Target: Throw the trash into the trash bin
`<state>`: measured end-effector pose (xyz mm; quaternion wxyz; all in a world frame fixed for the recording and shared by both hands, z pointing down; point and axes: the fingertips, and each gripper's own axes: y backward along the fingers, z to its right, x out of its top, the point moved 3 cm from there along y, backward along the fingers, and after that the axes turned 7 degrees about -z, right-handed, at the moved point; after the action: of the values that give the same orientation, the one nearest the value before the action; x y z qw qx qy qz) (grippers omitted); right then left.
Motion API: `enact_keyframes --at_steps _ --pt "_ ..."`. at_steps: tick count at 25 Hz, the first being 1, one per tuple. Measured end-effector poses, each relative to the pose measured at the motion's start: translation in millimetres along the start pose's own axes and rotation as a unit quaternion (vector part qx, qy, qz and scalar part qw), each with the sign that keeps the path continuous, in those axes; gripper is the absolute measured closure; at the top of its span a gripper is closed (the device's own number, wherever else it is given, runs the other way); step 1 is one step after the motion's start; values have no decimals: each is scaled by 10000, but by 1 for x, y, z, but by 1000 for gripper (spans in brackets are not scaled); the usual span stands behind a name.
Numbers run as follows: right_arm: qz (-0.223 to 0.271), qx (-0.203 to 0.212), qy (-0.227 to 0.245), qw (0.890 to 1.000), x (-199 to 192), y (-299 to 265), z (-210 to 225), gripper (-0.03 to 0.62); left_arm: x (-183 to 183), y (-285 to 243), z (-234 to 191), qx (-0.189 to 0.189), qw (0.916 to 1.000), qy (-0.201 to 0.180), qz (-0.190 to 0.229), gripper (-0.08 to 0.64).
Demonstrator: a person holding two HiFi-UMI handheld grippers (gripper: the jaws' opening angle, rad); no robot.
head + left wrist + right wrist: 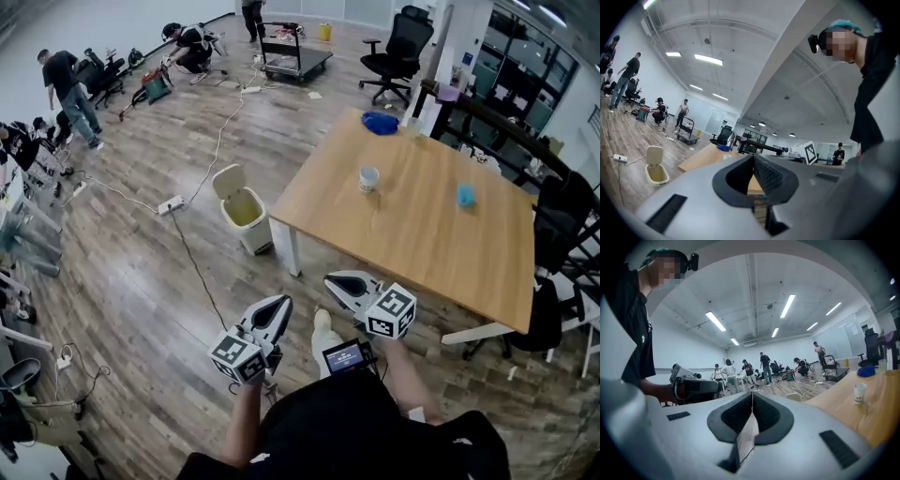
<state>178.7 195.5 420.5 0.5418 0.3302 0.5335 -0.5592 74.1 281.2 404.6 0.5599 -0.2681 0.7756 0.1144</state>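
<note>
Head view: I hold both tools over open wooden floor, short of the surface's (412, 234) near edge. The left tool (279, 305) and right tool (335, 280) each have their jaws pressed together on nothing. The trash bin (242, 212), lid up, stands just beside the surface's left corner, with a black cable (195, 270) running past it. A paper cup (368, 178) and a blue wad (465, 195) sit well apart on the surface.

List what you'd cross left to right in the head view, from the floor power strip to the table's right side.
On the floor: power strip → trash bin; on the table: paper cup → small blue item.
</note>
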Motion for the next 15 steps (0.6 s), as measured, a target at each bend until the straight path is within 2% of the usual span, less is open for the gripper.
enact_keyframes --at_steps 4,8,11,15 --pt "-1 -62 -449 9990 6 -26 69 594 34 -55 -43 -15 9994 -98 -341 554" --pt "301 -266 -846 9956 25 -38 150 594 70 -126 -77 -278 9979 -289 -507 554" --pt "461 -424 -1062 9924 39 -42 202 594 89 -180 -90 -520 9953 -457 -681 554" --pt "537 -617 -1129 9902 53 -47 245 594 107 -222 -95 -814 9917 -561 -825 554"
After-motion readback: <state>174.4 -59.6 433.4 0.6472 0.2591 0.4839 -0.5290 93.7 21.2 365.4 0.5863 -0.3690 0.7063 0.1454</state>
